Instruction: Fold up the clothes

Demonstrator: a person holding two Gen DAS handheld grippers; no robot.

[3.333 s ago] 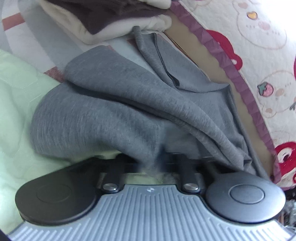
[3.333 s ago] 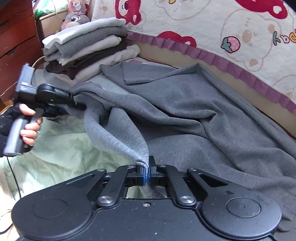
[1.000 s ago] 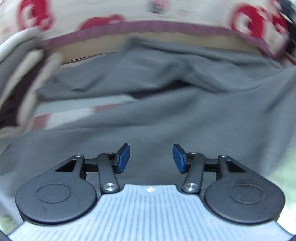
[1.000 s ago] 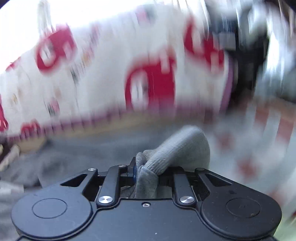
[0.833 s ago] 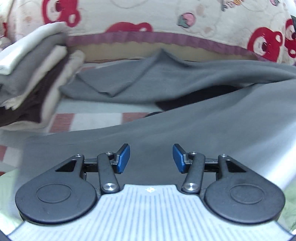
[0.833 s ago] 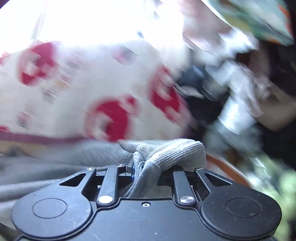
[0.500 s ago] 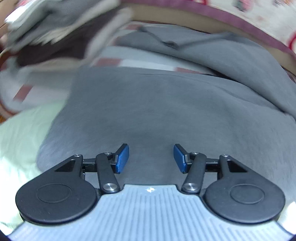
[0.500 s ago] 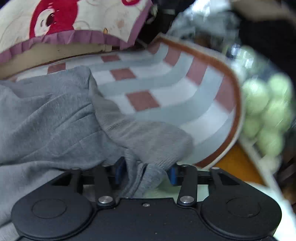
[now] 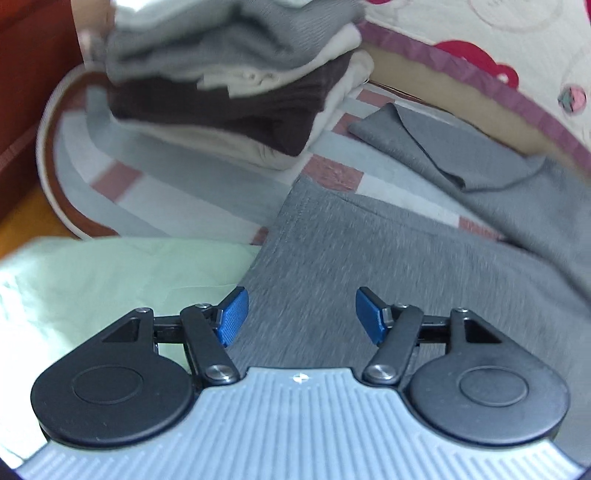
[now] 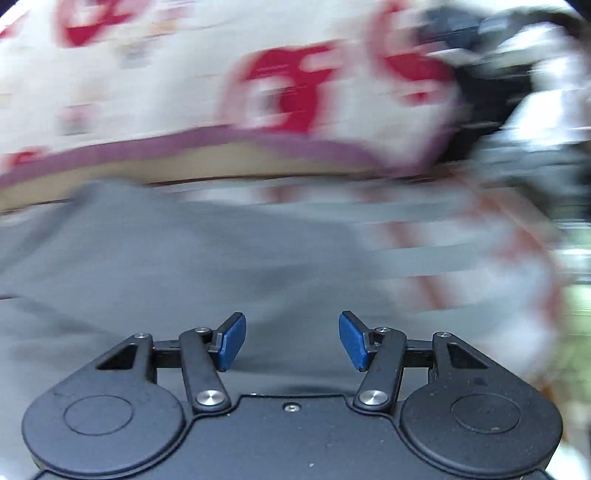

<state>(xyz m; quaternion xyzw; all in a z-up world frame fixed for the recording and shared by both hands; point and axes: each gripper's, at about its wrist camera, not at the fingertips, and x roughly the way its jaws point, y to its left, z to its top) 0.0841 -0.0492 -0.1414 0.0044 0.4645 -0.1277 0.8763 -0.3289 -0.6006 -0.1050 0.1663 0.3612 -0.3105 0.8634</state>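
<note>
Behind everything we see a cream quilt (image 9: 480,33) printed with red bears and edged with a purple band, standing along the far side of a striped bed cover (image 9: 177,192) in grey, white and dusty red. Our left gripper (image 9: 301,314) hangs over a grey garment (image 9: 369,258) that lies spread flat on that cover, its near-left corner reaching onto a pale green sheet (image 9: 110,280). We find the jaws of this gripper apart and opening, their blue pads (image 9: 232,319) clear of the cloth, nothing pinched between them. A folded part of the same grey cloth lies at the far right, close under the quilt's purple band. At the far left we see a stack of folded clothes (image 9: 236,74) in grey, cream and dark brown, well apart from the spread garment.

Our right wrist view is badly blurred. We can still tell the right gripper (image 10: 291,341) has its jaws apart and opening, empty, with the grey garment (image 10: 166,266) lying below them and the bear quilt (image 10: 280,85) beyond.
</note>
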